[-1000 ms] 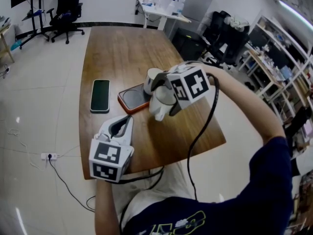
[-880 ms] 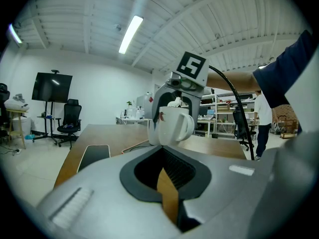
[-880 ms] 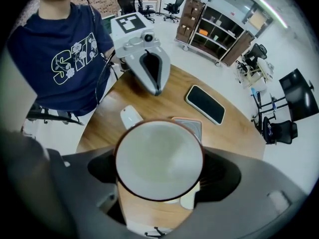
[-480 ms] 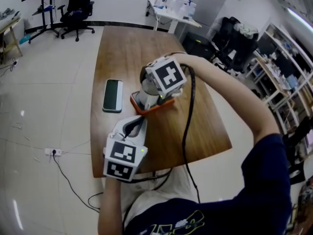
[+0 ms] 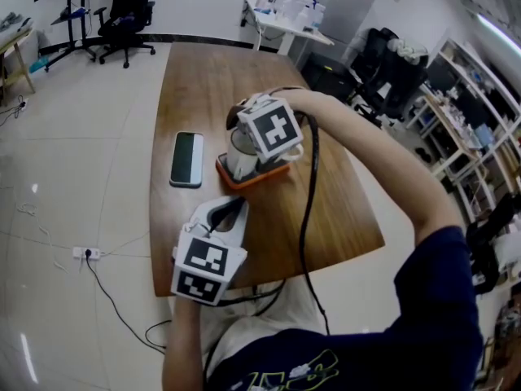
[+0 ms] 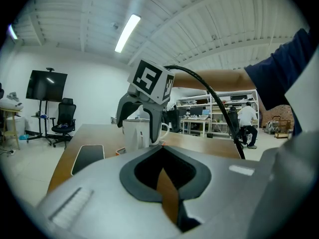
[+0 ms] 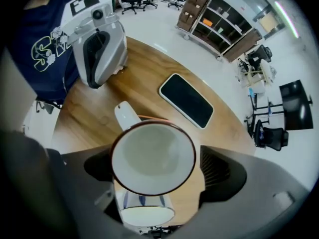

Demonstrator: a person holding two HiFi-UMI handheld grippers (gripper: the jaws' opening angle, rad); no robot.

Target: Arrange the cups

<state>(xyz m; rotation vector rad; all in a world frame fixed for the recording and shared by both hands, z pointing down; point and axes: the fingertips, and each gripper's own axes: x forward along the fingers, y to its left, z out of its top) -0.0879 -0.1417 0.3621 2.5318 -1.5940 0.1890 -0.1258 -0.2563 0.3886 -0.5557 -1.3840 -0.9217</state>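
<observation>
A white cup with a dark rim [image 7: 152, 156] stands on the orange coaster [image 5: 274, 173] on the wooden table [image 5: 203, 80]. My right gripper [image 5: 246, 149] points down over it, one jaw on each side. Its jaws are opening, and table shows between the cup and the right-hand pad [image 7: 214, 169]. A second white cup with blue marks [image 7: 143, 208] stands close beside the first. The left gripper view shows the cup [image 6: 135, 133] between the right gripper's fingers [image 6: 154, 126]. My left gripper [image 5: 232, 208] rests shut near the table's front edge, holding nothing.
A black phone [image 5: 186, 158] lies flat on the table left of the coaster. The far half of the table [image 5: 212, 72] is bare wood. Office chairs, desks and shelves stand on the floor around the table.
My right gripper carried the white cup to the left and set it down on the orange coaster, then spread its jaws. The left gripper stayed put.
</observation>
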